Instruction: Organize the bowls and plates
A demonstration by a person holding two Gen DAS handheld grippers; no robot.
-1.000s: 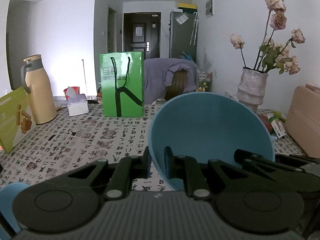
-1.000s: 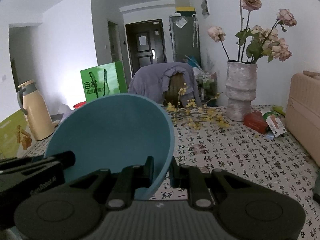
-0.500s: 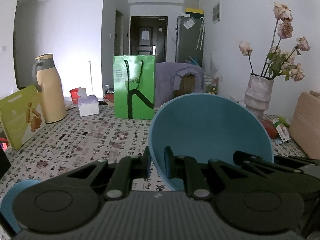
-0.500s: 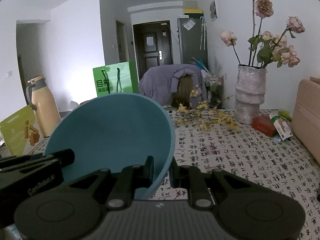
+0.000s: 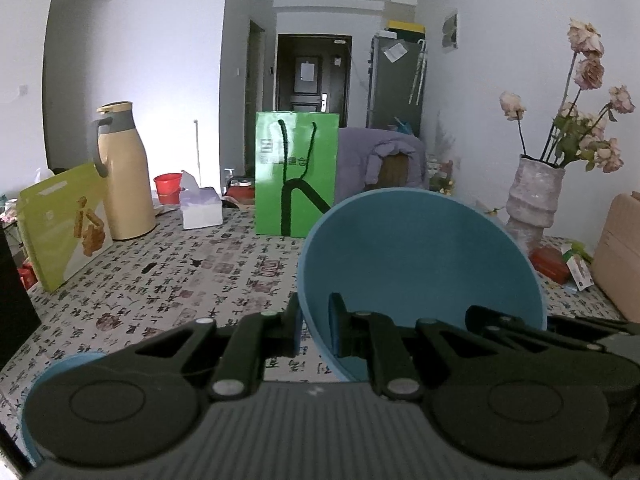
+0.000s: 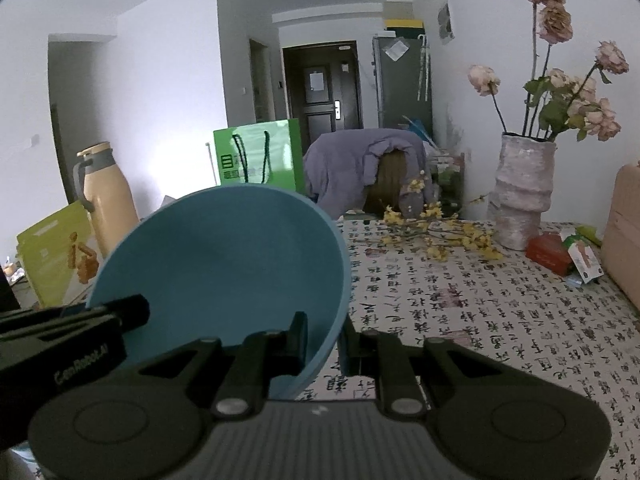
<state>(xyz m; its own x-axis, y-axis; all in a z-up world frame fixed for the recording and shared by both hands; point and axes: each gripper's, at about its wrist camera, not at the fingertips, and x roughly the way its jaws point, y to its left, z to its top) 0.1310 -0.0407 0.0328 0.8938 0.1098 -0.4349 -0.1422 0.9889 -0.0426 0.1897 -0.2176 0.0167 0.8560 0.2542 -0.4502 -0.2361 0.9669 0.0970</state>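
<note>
Left wrist view: left tongs (image 5: 314,326) pinched on blue bowl (image 5: 420,264) rim at 9 o'clock, right tongs (image 6: 323,342) clamped at 3 o'clock. Bowl tilted, raised clear of bench (image 5: 168,280). Carry with both grips level and in step. Blue disc (image 5: 60,364) at 7 o'clock, possibly a plate: likely stacking spot; lower gently.

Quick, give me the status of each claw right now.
Left claw: closed on the blue bowl's left rim.
Right claw: closed on the same bowl's right rim.
</note>
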